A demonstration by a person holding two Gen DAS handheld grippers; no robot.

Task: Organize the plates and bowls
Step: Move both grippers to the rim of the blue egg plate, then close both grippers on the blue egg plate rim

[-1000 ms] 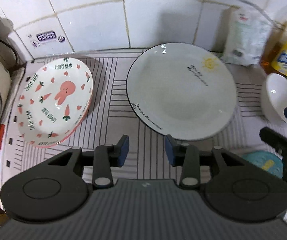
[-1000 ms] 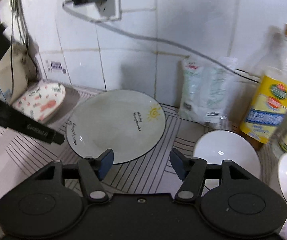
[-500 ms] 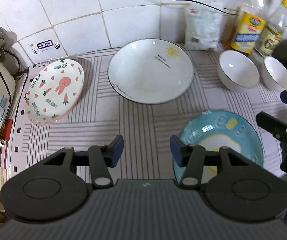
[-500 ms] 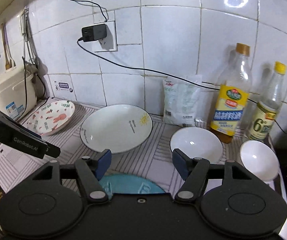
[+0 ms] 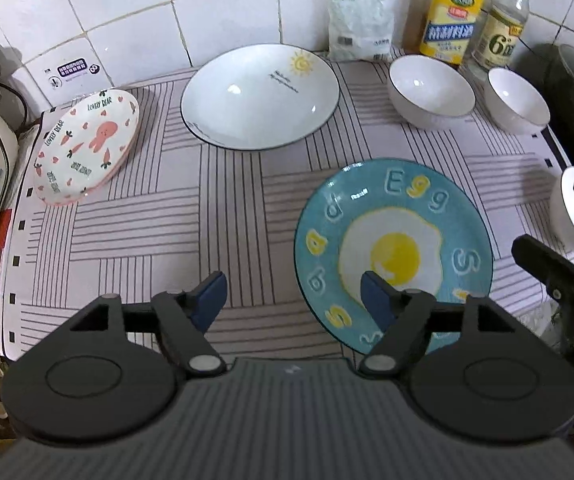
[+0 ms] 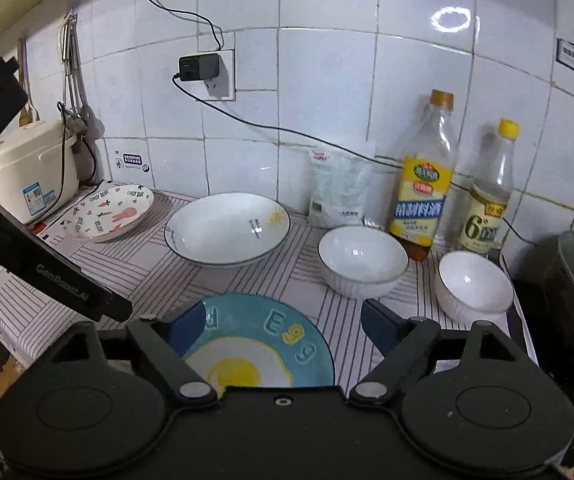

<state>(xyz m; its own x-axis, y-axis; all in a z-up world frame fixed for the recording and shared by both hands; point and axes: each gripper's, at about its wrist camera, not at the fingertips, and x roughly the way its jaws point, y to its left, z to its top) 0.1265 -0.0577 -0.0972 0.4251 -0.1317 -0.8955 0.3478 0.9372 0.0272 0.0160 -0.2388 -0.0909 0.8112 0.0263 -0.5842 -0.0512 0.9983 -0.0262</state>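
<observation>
Now, both claws: hanging over the near edge of the tabletop (image 5: 167, 216), each one empty.
Left claw (image 5: 293, 294): jaws opening, already wide, nothing between the pads; its right pad sits in front of the blue egg plate without gripping it.
Right claw (image 6: 283, 324): jaws opening too, wide apart, only the egg plate's far rim showing in the gap below.
Blue egg plate (image 5: 393, 248): flat on the striped mat, nearest of all, right of centre.
White sun plate (image 5: 261, 96): far centre, close to the tiled wall.
Pink rabbit plate (image 5: 87, 146): far left, tilted, its left edge raised, near the rice cooker (image 6: 27, 172).
Large white bowl (image 5: 431, 92): far right, upright, just in front of the oil bottle (image 6: 425, 184).
Smaller white bowl (image 5: 518, 100): right of that one, apart from it, near the second bottle (image 6: 491, 200).
Third white bowl (image 5: 567, 212): near right edge, partly hidden behind the other claw.
Salt bag (image 6: 337, 188): against the wall, between sun plate and bottles.
</observation>
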